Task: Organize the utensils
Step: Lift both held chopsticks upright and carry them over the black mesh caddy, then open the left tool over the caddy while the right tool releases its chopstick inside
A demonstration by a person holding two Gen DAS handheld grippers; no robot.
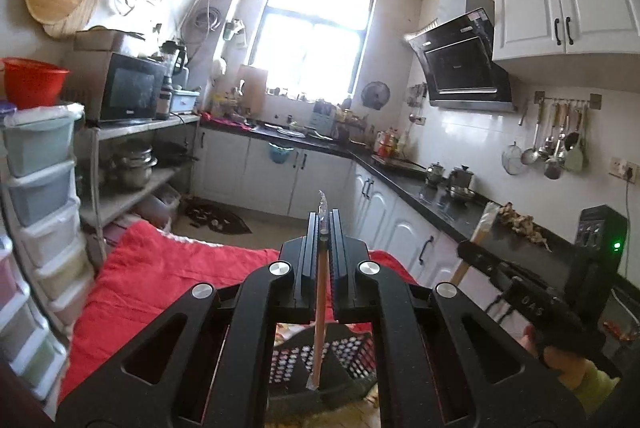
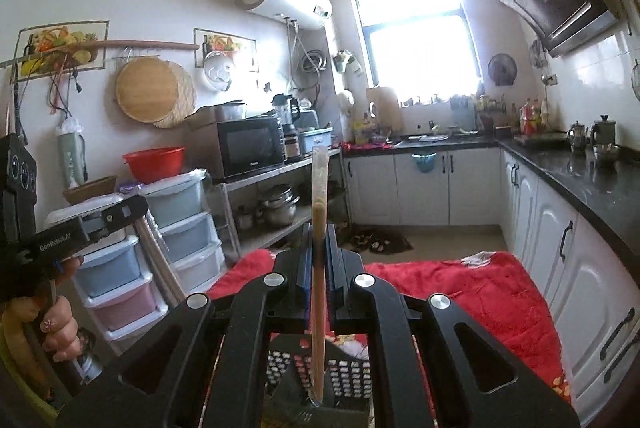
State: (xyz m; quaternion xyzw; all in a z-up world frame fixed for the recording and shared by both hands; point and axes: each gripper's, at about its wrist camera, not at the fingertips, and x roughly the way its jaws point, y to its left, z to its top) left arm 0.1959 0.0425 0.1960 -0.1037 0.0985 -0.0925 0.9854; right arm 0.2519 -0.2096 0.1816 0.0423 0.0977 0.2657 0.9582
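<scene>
My left gripper (image 1: pixel 323 218) is shut on a slim wooden utensil (image 1: pixel 319 308) in a clear plastic sleeve. The utensil stands nearly upright, its tip poking above the fingers. Its lower end hangs over a black perforated basket (image 1: pixel 352 356). In the right wrist view my right gripper (image 2: pixel 320 230) is shut on a second sleeved wooden utensil (image 2: pixel 319 188), also upright. That one's bottom end reaches the same basket (image 2: pixel 348 376). Each gripper shows in the other's view, held by a hand: the right gripper (image 1: pixel 470 252) with its utensil (image 1: pixel 486 224), and the left gripper (image 2: pixel 134 208).
A red cloth (image 2: pixel 480 292) covers the surface under the basket. A black countertop (image 1: pixel 440 204) over white cabinets runs along the right. A tower of plastic drawers (image 2: pixel 180 224) and a shelf with a microwave (image 2: pixel 248 148) stand to the left. Ladles hang on a wall rail (image 1: pixel 560 144).
</scene>
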